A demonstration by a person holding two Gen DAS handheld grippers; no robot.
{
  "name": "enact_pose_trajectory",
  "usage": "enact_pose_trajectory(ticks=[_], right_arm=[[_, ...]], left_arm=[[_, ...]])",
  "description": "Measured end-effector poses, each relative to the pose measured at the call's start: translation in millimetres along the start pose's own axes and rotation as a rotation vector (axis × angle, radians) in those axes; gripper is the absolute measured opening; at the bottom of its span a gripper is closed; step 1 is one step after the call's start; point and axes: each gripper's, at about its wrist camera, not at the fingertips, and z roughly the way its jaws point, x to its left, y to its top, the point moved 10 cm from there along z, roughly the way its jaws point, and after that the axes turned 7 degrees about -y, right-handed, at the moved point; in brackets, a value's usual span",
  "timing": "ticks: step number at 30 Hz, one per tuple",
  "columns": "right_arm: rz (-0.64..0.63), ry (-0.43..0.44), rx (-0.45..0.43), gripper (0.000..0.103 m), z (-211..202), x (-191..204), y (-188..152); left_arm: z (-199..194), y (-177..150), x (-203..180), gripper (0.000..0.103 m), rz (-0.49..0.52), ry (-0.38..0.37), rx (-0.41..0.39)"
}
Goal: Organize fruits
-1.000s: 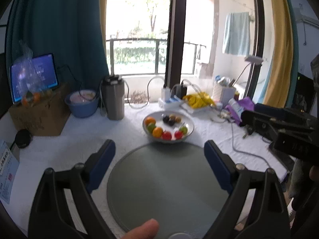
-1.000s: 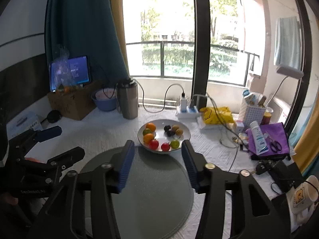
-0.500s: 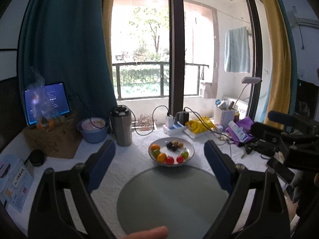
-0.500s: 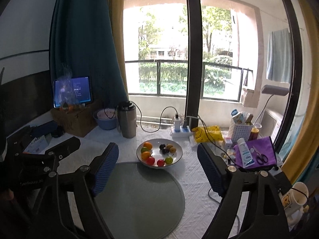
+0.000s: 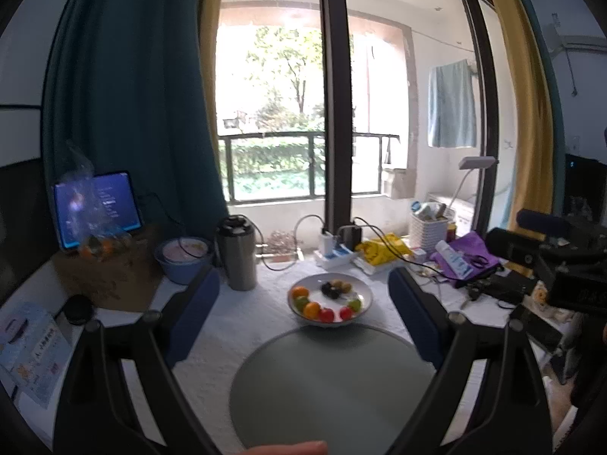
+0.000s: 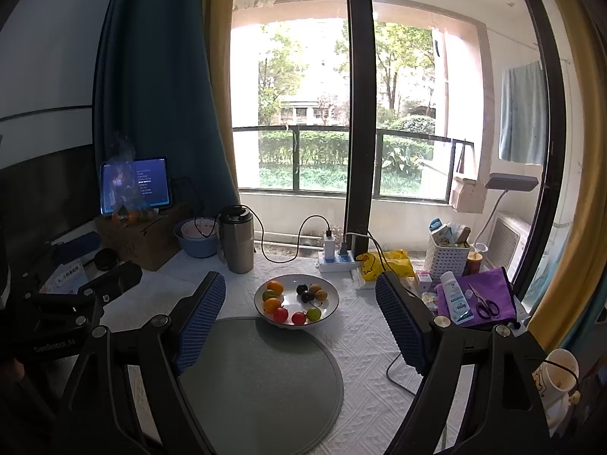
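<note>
- Table [image 6: 364,345], white textured cloth, w/ clutter at back & right edge; window behind.
- Round grey mat [image 6: 261,383] at front of table, nothing on it.
- White bowl [image 6: 334,295] just beyond mat's far edge, rim touching or slightly over it.
- Fruits [image 6: 296,301] all in bowl: 2 oranges, green ones, 2 red ones w/ stems, dark plums, brownish one. Small, glossy, lying loosely in a ring, no clear sorting by kind.
- Left hand-held gripper [image 5: 303,314] & right hand-held gripper [image 6: 299,322]: both spread wide, holding nothing, held well above table, aimed at bowl.
- Progress: can't settle it. Fits fruit gathered into bowl already, or fruit waiting to be laid out on mat.
</note>
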Motion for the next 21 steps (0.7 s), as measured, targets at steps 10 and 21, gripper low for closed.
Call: enact_pose_trajectory(ticks=[10,21], right_arm=[[-0.007,-0.006,-0.003,0.084,-0.9,2.5,0.8],[-0.010,-0.006,-0.004,0.084,-2.6,2.8,0.8]], left_arm=[[0.0,-1.0,2.0,0.091,-0.018,-0.010,0.002],[-1.5,-0.8,1.2,0.091,-0.026,-0.021,-0.002]])
